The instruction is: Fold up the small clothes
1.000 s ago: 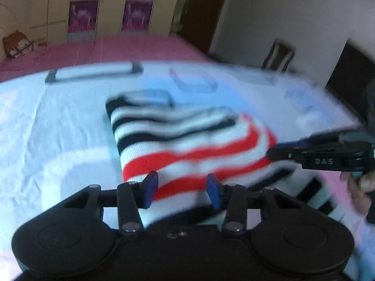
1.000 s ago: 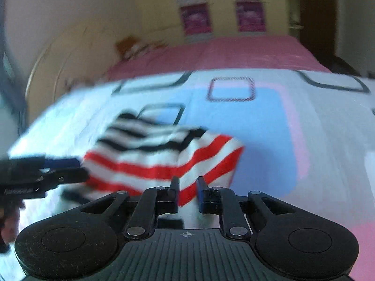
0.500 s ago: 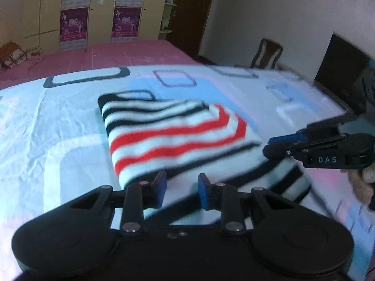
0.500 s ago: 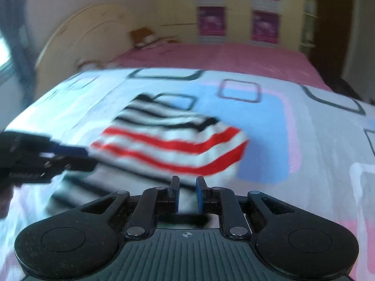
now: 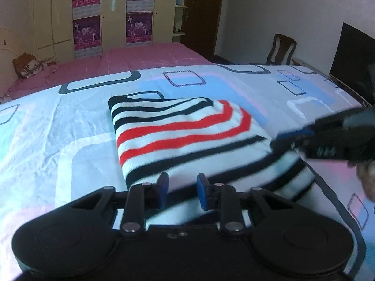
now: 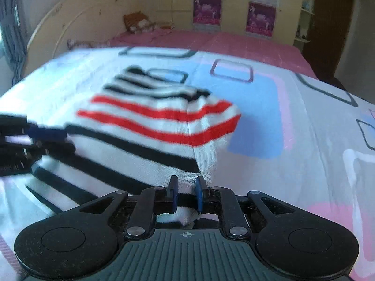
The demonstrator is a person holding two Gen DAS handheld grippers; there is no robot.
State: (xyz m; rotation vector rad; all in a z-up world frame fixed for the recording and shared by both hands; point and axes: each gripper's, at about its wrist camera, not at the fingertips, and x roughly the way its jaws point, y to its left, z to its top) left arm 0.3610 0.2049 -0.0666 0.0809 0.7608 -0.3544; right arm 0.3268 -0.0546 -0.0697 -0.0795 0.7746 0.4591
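Observation:
A small knit garment (image 5: 187, 128) with white, black and red stripes lies folded on the patterned bed sheet (image 5: 58, 128). My left gripper (image 5: 182, 188) hovers at its near edge, jaws closing, striped cloth showing in the gap but not pinched. In the right wrist view the garment (image 6: 152, 121) stretches up to my right gripper (image 6: 185, 190), which is shut on a bunched white corner of it. The right gripper (image 5: 281, 140) appears blurred at the garment's right edge in the left wrist view. The left gripper (image 6: 61, 138) appears at the left edge in the right wrist view.
A pink bed cover (image 5: 129, 56) lies beyond the sheet, with a wardrobe behind. A wooden chair (image 5: 282, 49) and a dark screen (image 5: 354, 44) stand at the right. A curved headboard (image 6: 70, 21) rises at the far left. A hand (image 5: 365, 175) holds the right gripper.
Both grippers have drawn back towards the near edge of the bed. The left jaws have narrowed. The upper layer of the garment now lies flatter over the lower one.

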